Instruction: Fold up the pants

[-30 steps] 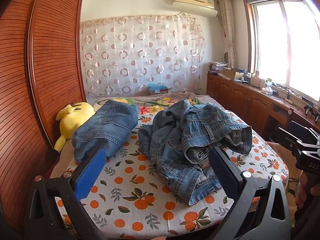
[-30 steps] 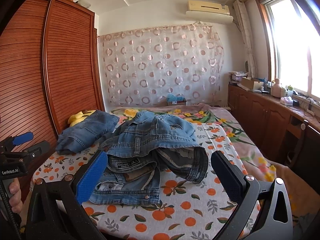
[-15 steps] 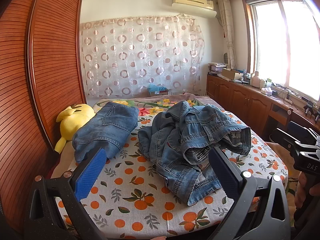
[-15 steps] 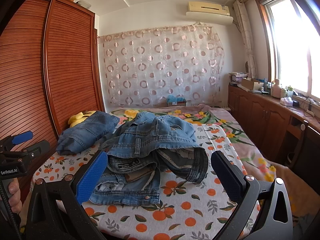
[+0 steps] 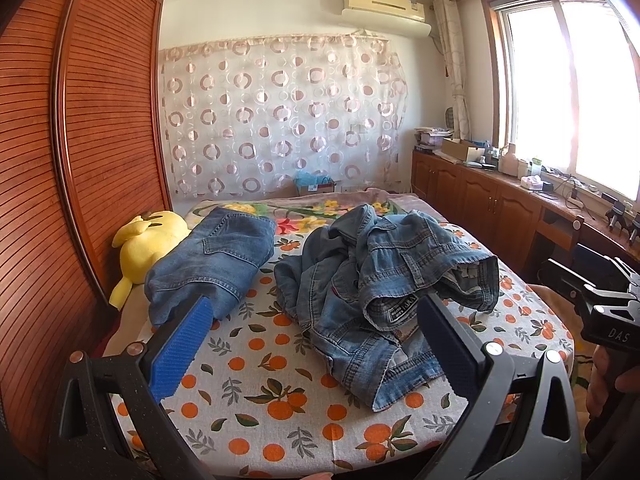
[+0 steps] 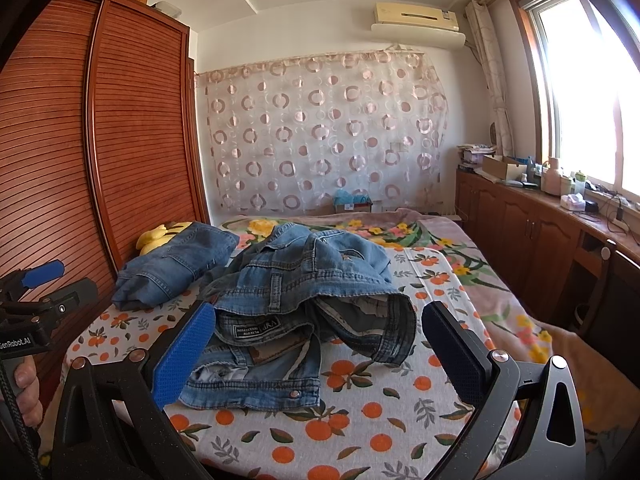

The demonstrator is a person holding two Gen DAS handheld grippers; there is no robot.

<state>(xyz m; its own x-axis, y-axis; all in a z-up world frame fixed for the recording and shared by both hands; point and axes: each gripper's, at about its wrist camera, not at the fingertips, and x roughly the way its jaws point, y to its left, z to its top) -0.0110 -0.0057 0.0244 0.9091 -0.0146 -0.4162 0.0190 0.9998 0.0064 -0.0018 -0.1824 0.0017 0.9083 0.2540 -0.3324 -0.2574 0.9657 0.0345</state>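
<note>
Both grippers hover at the near edge of the bed (image 5: 256,392), and neither has a grip on anything. The left gripper (image 5: 316,344) has its blue-padded fingers (image 5: 180,350) spread wide, nothing between them but the orange-print sheet beyond. The right gripper (image 6: 320,350) is spread just as wide, its fingers framing the near end of the heap without touching it.

That heap is the crumpled jeans (image 5: 384,292), lying in a rumpled mound in the middle of the bed, waistband and label turned up toward the grippers, one opening gaping on the right. To the left, a folded pair of jeans (image 5: 216,260) sits flat, its far edge resting against a yellow plush toy (image 5: 148,244) by the slatted wooden wardrobe (image 5: 80,184).

In the left wrist view, the right-hand tool shows at the right border, a hand (image 5: 608,384) around its handle. Behind the bed hangs a circle-patterned curtain (image 5: 280,120).
</note>
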